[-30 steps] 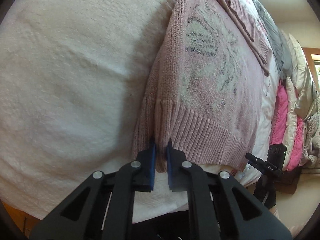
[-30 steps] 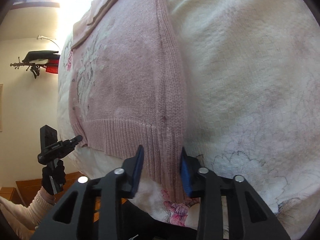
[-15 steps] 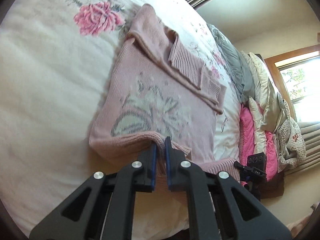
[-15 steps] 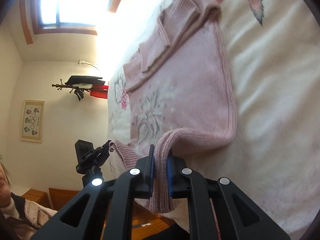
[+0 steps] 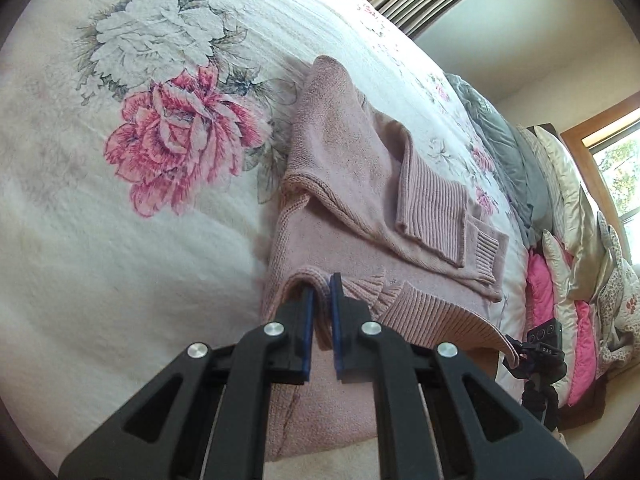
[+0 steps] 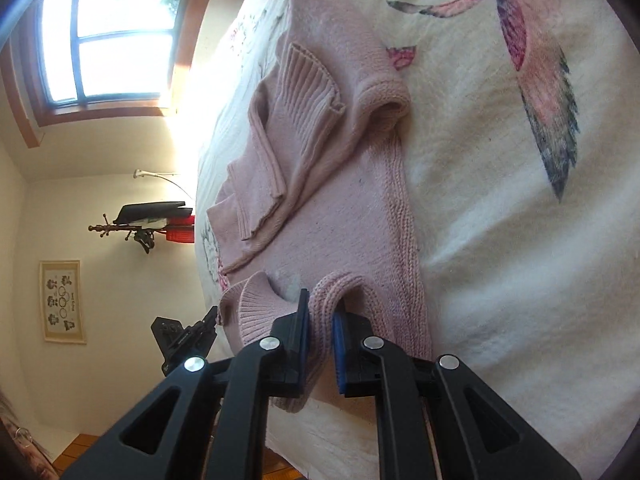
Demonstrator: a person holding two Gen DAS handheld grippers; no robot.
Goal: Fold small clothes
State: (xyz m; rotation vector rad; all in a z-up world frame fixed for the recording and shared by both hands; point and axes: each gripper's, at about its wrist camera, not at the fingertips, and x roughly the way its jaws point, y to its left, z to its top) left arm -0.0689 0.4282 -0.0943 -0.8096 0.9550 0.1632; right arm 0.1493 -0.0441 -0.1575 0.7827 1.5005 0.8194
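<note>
We see the pink sweater (image 5: 352, 216) lying on the bed (image 5: 120, 248), its sleeves folded across the far part. Our left tongs (image 5: 322, 300) pinch the near hem, lifted and doubled over; our right tongs (image 6: 320, 312) clamp the hem's other corner (image 6: 332, 292). Pillows (image 5: 560, 208), somewhat blurred, are stacked far right.
</note>
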